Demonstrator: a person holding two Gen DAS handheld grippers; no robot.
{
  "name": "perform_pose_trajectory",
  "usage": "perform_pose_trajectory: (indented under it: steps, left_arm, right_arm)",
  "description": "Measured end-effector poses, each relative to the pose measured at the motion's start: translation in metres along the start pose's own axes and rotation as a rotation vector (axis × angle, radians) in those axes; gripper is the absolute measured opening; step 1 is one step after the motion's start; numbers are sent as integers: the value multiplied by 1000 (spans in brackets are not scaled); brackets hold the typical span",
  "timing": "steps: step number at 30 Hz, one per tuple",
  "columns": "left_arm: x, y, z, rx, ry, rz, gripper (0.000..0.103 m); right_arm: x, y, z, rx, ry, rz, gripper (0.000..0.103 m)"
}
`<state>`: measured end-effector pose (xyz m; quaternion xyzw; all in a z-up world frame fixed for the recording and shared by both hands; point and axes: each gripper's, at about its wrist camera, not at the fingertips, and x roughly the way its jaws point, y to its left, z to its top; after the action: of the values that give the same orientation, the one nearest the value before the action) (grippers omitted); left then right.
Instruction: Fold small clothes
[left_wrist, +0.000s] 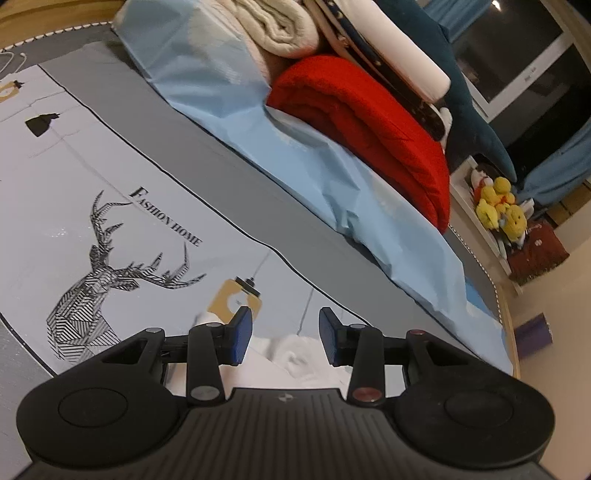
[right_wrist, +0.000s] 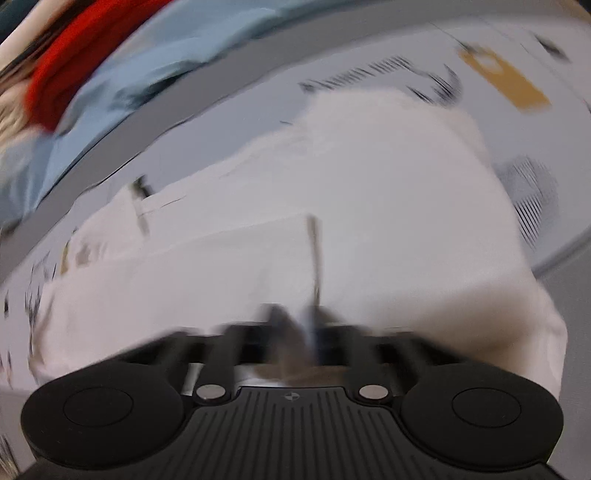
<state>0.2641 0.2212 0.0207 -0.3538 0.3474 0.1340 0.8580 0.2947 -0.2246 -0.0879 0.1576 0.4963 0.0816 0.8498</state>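
A white garment (right_wrist: 369, 203) lies spread on the grey printed bed cover (right_wrist: 443, 48) and fills most of the blurred right wrist view. My right gripper (right_wrist: 299, 325) has its fingers pressed together low over the cloth, and a fold of the white fabric runs into them. In the left wrist view, my left gripper (left_wrist: 286, 338) stands open, blue pads (left_wrist: 240, 339) apart, just above a rumpled part of the white garment (left_wrist: 291, 360). Nothing sits between its pads.
The bed cover bears a deer print (left_wrist: 92, 258). Behind it lie a light blue sheet (left_wrist: 332, 166), a folded red blanket (left_wrist: 369, 129) and a cream blanket (left_wrist: 280, 29). The bed's edge (left_wrist: 506, 314) curves at right, with yellow plush toys (left_wrist: 498, 210) on a shelf beyond.
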Motion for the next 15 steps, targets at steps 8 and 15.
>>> perform_pose_trajectory:
  steps: [8, 15]
  left_arm:
    - [-7, 6, 6, 27, 2, 0, 43]
    - [8, 2, -4, 89, 51, 21, 43]
  right_arm:
    - [-127, -3, 37, -3, -366, 254, 3]
    - [-103, -98, 60, 130, -286, -24, 3]
